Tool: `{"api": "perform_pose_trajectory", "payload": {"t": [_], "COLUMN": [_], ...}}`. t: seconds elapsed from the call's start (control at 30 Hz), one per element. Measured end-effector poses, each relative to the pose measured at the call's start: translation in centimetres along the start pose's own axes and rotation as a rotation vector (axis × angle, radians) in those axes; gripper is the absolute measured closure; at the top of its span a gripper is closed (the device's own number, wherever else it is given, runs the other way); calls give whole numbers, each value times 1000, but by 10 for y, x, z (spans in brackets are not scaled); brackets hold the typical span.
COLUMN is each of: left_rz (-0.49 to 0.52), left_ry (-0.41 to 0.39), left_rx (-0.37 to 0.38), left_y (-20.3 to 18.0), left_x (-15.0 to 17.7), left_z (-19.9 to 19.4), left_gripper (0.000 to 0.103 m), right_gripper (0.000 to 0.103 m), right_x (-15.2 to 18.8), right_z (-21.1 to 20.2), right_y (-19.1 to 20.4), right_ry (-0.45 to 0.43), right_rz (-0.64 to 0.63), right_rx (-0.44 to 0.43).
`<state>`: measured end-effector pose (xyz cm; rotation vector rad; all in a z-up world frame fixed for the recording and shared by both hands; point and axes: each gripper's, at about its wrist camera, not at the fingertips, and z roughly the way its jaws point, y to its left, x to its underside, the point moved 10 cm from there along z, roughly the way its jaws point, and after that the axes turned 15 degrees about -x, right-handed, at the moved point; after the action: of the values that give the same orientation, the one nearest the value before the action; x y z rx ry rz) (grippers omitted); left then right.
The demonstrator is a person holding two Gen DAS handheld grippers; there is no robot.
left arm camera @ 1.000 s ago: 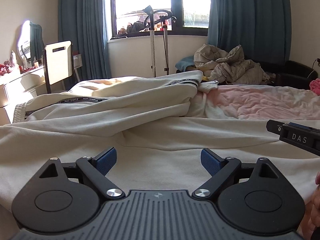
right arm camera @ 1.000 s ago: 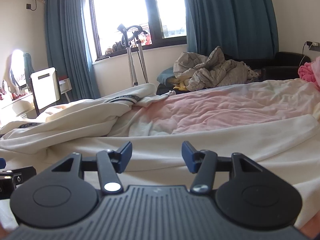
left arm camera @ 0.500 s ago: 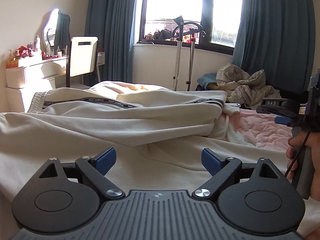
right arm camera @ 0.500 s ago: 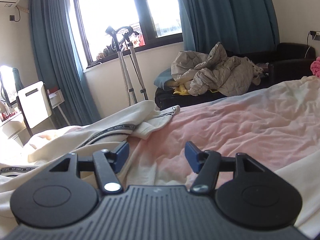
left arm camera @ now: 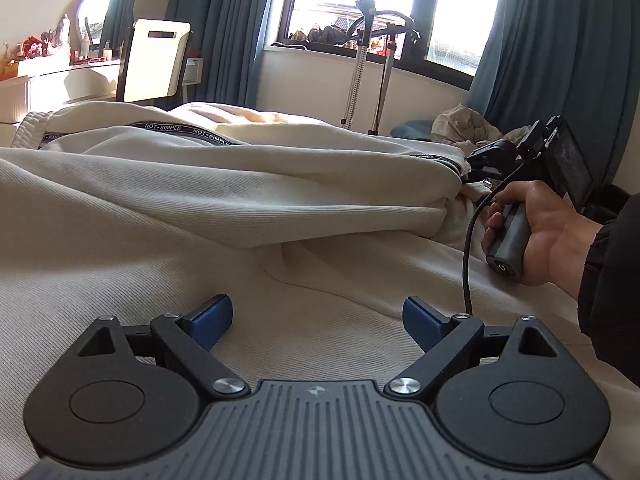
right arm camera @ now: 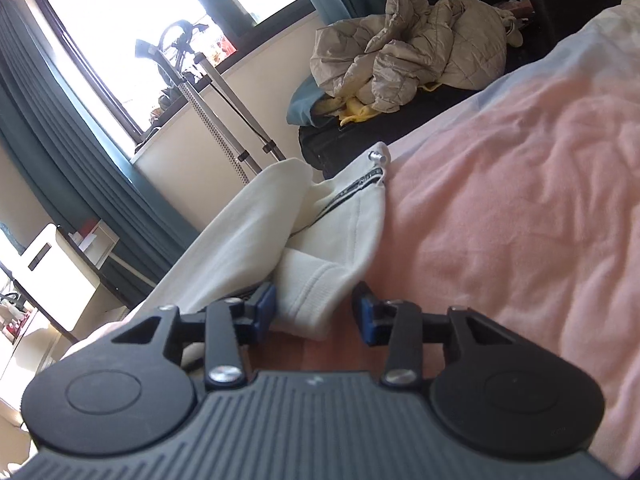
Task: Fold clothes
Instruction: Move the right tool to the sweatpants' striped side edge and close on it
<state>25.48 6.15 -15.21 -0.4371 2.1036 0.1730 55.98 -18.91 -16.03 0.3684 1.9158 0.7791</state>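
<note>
My right tool [right arm camera: 314, 314], spread around the ribbed cuff [right arm camera: 310, 300] of the cream garment [left arm camera: 240, 184] on the pink bed [right arm camera: 520, 200], may pinch bedding too, while my left tool [left arm camera: 316, 320], spread and empty, leaves the body free to drag

Readable text: "NOT-SIMPLE" in light letters on the dark woven tape [left arm camera: 168, 128] running along the cream garment [left arm camera: 240, 184] in the left wrist view. It repeats further along the tape; the second instance reads "NOT-SIMPL…" before a fold cuts it off. Same tape [right arm camera: 352, 192] shows in the right wrist view, lettering too small to read. Small diamond logo on each tool body, no letters. Screen of the device in the right hand [left arm camera: 536, 232]: illegible.
</note>
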Motion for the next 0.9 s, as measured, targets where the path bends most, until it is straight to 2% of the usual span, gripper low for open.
{"api": "perform_pose_trajectory", "payload": {"t": [0.03,0.13,0.2,0.27,0.37,0.47,0.67,0.7,0.8,0.9], "left_rz": [-16,-27,-27,-34,-58,-64,-53,-51,-40,-29], "left_ry": [9,1,-11,-25,-52,-73,-108,-108,-104,-94], "left_rx": [3,4,0,-9,-20,-23,-25,-23,-22,-19], "left_y": [2,6,9,14,22,25,24,23,19,16], "left_x": [0,-2,-4,-7,-16,-22,-30,-30,-28,-24], "left_z": [3,2,-3,-8,-20,-30,-43,-43,-42,-39], "left_gripper": [9,9,9,9,9,9,9,9,9,9], "right_gripper": [87,97,98,98,98,98,98,98,98,98], "right_x": [-3,-15,-25,-41,-83,-131,-208,-212,-209,-178], "right_z": [1,-8,-19,-39,-80,-126,-214,-226,-256,-266], "right_y": [1,10,23,34,49,55,11,-1,-51,-100], "right_ry": [-15,-53,-87,-137,-219,-290,-376,-381,-371,-287], "right_rz": [-4,-77,-131,-118,-118,-167,-179,-172,-108,-48], "right_rx": [1,45,54,63,46,87,250,268,311,370]}}
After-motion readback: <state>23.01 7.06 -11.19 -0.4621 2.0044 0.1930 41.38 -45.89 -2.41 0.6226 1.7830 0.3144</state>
